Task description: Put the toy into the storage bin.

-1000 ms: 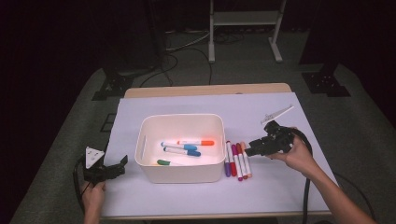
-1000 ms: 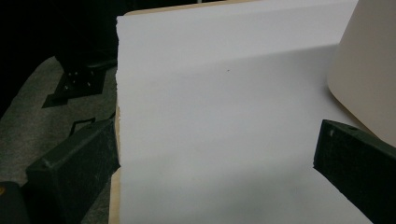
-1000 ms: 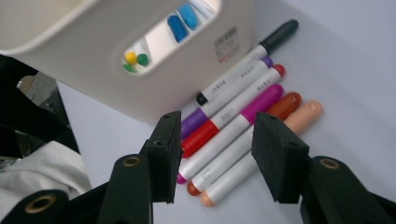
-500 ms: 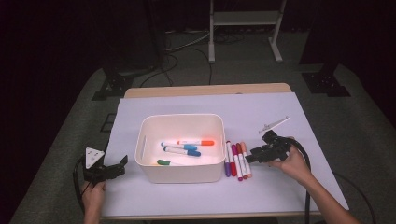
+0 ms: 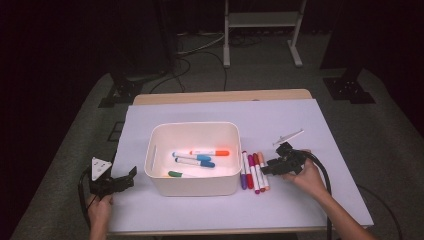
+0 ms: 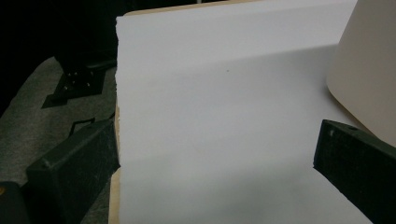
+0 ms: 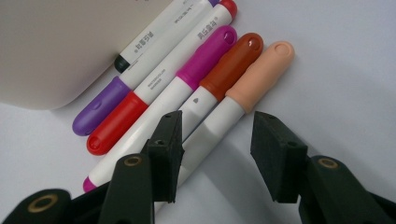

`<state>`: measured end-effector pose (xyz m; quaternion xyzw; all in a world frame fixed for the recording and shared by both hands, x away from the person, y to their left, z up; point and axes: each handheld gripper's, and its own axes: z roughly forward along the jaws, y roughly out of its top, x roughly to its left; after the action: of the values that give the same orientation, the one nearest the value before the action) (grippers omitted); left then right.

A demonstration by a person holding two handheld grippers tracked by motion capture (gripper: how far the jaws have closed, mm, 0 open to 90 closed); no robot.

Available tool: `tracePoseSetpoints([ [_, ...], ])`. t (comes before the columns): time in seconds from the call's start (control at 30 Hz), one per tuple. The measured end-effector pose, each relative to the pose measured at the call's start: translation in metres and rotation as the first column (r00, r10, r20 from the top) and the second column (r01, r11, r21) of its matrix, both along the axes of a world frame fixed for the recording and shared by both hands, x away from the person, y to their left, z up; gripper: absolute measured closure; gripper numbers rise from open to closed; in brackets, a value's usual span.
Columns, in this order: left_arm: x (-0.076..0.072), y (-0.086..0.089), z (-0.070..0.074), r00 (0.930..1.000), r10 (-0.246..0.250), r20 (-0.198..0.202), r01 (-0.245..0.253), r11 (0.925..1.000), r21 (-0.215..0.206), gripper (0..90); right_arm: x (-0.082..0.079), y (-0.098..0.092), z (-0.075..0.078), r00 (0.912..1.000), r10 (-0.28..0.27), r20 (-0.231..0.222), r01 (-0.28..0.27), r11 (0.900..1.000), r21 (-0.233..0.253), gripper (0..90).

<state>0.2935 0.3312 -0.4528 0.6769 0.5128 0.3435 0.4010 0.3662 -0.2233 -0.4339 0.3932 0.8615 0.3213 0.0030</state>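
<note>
A white bin (image 5: pixel 155 160) stands mid-table with an orange marker (image 5: pixel 211 152), a blue marker (image 5: pixel 196 158) and a green marker (image 5: pixel 175 174) inside. Several markers lie side by side just right of it. From the bin outward they are purple (image 7: pixel 95 112), red (image 7: pixel 112 123), magenta (image 7: pixel 205 56), brown-red (image 7: pixel 231 65) and peach (image 7: pixel 254 77). My right gripper (image 7: pixel 215 154) (image 5: pixel 272 167) is open, low over the row, its jaws either side of the peach marker's white barrel. My left gripper (image 6: pixel 215 158) (image 5: pixel 117 184) is open with nothing in it at the table's front left, and the bin's corner (image 6: pixel 369 70) is to its right.
The white table cover ends at a left edge (image 6: pixel 116 116) close to my left gripper, with grey floor and a black stand foot (image 6: pixel 77 84) beyond. Bare white surface (image 5: pixel 310 120) lies behind the bin and to the far right. A metal stand (image 5: pixel 260 30) is on the floor past the table.
My right gripper has come down and leftward toward the row of markers, from behind them to the peach one. The left gripper and the bin's contents have stayed put.
</note>
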Motion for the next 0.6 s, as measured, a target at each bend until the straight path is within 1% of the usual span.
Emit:
tracePoseSetpoints([
  [0.13, 0.0, 0.0, 0.0, 1.0, 0.0, -0.001, 0.0, 1.0, -0.001, 0.0, 0.001, 0.002, -0.002, 1.0, -0.01, 0.0, 0.01, 1.0, 0.007, 53.3],
  [0.4, 0.0, 0.0, 0.0, 1.0, -0.001, 0.001, 0.001, 1.0, -0.001, 0.0, 0.001, 0.002, -0.004, 0.9994, -0.031, 0.013, 0.031, 0.999, -0.028, 54.3],
  [0.5, 0.0, 0.0, 0.0, 1.0, -0.001, -0.001, 0.001, 1.0, 0.0, 0.0, -0.001, -0.004, -0.003, 0.9982, -0.053, 0.03, 0.054, 0.997, -0.056, 55.6],
  [0.6, 0.0, 0.0, 0.0, 1.0, -0.002, 0.001, 0.002, 1.0, 0.0, 0.0, -0.003, -0.01, -0.002, 0.9952, -0.081, 0.055, 0.086, 0.991, -0.101, 58.9],
])
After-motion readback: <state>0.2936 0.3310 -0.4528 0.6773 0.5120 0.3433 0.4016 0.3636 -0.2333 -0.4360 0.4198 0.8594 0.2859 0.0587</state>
